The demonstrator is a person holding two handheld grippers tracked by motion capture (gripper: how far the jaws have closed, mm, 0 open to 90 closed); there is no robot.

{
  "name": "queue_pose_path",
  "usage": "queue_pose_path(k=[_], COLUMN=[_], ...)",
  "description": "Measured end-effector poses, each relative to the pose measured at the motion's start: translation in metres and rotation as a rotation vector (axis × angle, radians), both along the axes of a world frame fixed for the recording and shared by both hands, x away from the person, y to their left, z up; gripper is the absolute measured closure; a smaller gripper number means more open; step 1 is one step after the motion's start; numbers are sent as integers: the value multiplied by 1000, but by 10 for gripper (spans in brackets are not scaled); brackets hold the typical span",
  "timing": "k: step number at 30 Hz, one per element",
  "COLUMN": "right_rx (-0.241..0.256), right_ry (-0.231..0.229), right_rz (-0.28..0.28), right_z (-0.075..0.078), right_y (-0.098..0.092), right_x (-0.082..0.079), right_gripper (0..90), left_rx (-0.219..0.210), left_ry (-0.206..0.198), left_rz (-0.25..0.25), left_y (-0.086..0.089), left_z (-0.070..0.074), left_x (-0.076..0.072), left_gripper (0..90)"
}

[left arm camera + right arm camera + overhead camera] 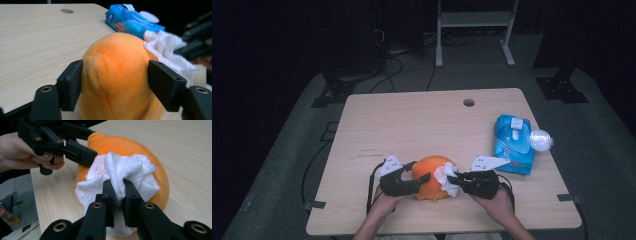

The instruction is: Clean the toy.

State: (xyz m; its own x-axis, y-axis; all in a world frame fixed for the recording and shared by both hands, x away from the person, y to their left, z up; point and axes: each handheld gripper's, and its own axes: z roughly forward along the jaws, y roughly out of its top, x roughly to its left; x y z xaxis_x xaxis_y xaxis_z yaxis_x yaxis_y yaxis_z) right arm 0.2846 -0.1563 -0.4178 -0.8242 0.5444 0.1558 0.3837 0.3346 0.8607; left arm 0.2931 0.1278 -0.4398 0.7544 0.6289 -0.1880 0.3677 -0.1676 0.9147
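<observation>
Orange plush toy (432, 177) sits at near edge of table (412, 120), centre, between both grippers. Work in hand: wiping it w/ a white wipe (446, 180).

Risks, as judged: toy is soft and light, so a hard wipe stroke could shove it out of the left grip or roll it off the near edge. Wipe is bunched, held by a small fold; drag on plush may pull it free.

Left gripper (113, 85): jaws clamped on toy's sides, pressing into the plush. Left hand (30, 152) low, coming in from toy's left.

Right gripper (117, 195): jaws pinching the wipe, wipe pressed against toy's right flank. Wipes pack (513, 142) well apart, at right.
</observation>
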Motion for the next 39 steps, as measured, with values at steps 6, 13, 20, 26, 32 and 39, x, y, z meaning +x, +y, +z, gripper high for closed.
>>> queue_pose_path(k=[6,13,20,26,32,39], right_rx=[52,59,42,72,84,46], right_ry=[16,77,33,29,73,53], right_rz=[-86,-51,-46,-47,-39,-61], right_z=[5,-6,2,5,-7,-6], right_y=[-20,-21,-14,-12,-13,-13], right_x=[15,16,8,14,15,15], right_gripper=[803,804,804,805,805,804], left_rx=[94,44,121,194,36,100], left_ry=[-109,-32,-123,-267,-173,-108], left_rz=[-102,-43,-37,-26,-29,-50], left_y=[-17,-15,-23,-36,-17,-12], left_z=[6,9,12,14,24,14], left_x=[-13,-6,-13,-19,-13,-15], left_gripper=[362,167,379,356,227,401])
